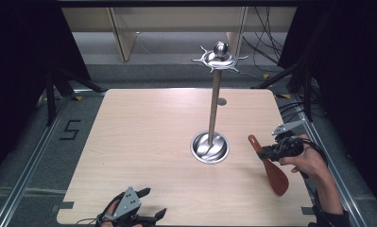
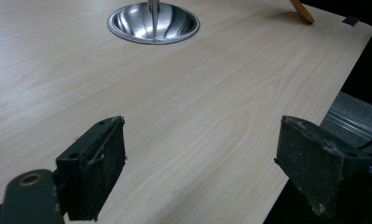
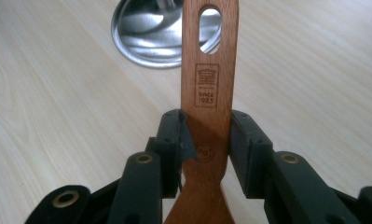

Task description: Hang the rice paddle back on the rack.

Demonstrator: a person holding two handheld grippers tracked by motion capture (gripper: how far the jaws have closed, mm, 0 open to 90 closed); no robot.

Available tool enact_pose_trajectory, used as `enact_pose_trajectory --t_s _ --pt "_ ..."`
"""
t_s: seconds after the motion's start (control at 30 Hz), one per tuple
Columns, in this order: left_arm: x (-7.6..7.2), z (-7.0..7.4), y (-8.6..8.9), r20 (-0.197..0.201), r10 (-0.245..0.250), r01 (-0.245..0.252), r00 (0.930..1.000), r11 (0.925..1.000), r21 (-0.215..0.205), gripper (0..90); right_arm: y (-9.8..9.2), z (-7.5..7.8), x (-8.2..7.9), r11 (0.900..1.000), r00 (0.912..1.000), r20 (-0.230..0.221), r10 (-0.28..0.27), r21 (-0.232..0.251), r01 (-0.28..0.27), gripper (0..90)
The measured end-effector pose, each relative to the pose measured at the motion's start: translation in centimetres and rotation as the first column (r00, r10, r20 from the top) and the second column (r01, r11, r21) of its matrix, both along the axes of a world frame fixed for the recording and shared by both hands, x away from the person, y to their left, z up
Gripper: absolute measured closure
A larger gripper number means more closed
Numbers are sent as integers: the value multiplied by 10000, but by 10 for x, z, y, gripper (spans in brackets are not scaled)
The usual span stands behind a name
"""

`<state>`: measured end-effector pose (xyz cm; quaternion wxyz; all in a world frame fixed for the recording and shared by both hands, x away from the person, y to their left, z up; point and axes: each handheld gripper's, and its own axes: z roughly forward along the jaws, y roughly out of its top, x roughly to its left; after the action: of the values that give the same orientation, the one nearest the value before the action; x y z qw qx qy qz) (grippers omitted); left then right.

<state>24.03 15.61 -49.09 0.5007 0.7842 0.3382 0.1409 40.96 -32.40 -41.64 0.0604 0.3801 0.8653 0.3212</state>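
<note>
A reddish-brown wooden spatula [image 1: 270,165] hangs above the right side of the table, and my right gripper [image 1: 267,152] is shut on its handle. In the right gripper view both pads press the flat handle [image 3: 206,93] below its oval hanging hole, which points toward the stand's base [image 3: 151,32]. The steel utensil stand [image 1: 214,109] rises from a round base [image 1: 209,147] at the table's middle, with hooks around its top [image 1: 219,58]. At the near edge my left gripper [image 1: 148,204] stands open and empty, its pads [image 2: 96,172] wide apart over bare wood.
The light wooden table [image 1: 143,137] has its right edge close behind my right hand [image 1: 309,161]. Black cables and dark stand legs lie on the floor beyond the far right corner. In the left gripper view the table's corner [image 2: 351,28] drops off to the right.
</note>
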Motion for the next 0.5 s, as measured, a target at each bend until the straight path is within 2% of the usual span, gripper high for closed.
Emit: enact_pose_trajectory --t_s 0.07,0.1,0.13,0.17,0.2,0.23,0.27,0.3,0.33,0.4,0.43,0.47,0.5 --pt "-1 0 0 -38 96 -96 9999 9999 -49 149 -3 4 -1 9999 9999 -61 154 -46 -155 672" --pt "0 1 1 43 42 -42 10000 10000 49 150 -3 3 -2 9998 9998 126 129 150 -130 672" --pt "1 1 4 151 -119 112 9998 9989 447 149 -3 4 -2 9996 9998 163 114 260 -119 672" --pt "0 1 3 64 13 -15 10000 9991 421 150 -4 5 -3 9994 9995 268 172 279 -180 672" --pt "0 1 3 19 18 -19 10000 9993 362 149 -5 8 -3 9996 9996 172 244 166 -247 672" --pt "0 1 1 -7 65 -65 10000 9999 141 150 -3 7 -6 9984 9998 215 -37 559 25 672" --pt "0 0 1 1 39 -39 10000 9999 120 149 -6 11 -5 9996 9997 205 167 241 -172 672" --pt "0 0 1 24 22 -22 10000 9999 108 150 -4 9 -5 9976 9989 472 -19 696 -14 672" --pt "-1 1 1 13 83 -83 10000 9998 167 149 -7 13 -5 9988 9995 266 153 468 -165 672" --pt "0 1 2 15 84 -84 10000 9998 183 149 -8 16 -6 9985 9997 252 53 547 -66 672" --pt "0 1 2 20 78 -78 10000 9998 176 149 -8 15 -7 9961 9981 610 -51 877 -3 672" --pt "0 0 2 28 27 -28 10000 9999 111 149 -10 18 -6 9974 9988 469 172 688 -204 672" --pt "0 0 2 23 35 -36 10000 9999 128 149 -10 20 -8 9961 9993 383 23 884 -57 672"
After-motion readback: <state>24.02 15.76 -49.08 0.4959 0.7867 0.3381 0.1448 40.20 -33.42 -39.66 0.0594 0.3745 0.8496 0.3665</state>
